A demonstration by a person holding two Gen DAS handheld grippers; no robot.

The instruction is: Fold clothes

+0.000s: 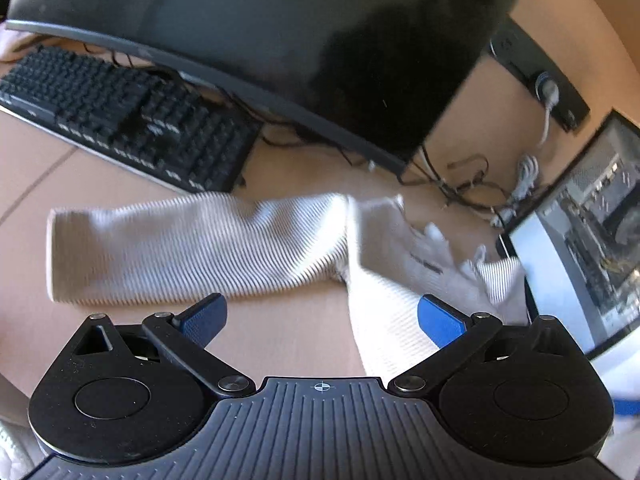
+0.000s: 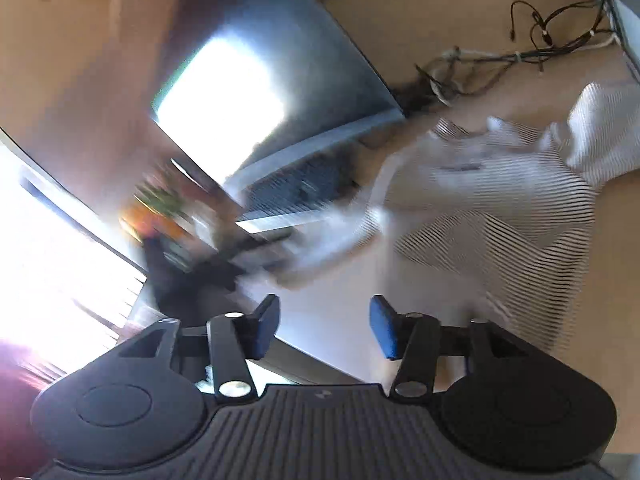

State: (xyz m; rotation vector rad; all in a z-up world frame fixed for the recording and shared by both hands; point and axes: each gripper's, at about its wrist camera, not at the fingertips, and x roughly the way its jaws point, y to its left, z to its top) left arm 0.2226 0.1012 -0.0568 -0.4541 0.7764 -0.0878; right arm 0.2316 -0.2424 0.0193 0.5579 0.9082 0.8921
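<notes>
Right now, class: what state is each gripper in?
Left gripper: open, holding nothing.
Right gripper: open, holding nothing.

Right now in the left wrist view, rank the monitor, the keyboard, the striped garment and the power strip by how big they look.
1. Monitor, largest.
2. Striped garment.
3. Keyboard. It looks close to the garment, and the garment lies nearer the camera, so that order is unsure.
4. Power strip, smallest; it sits farthest back.
</notes>
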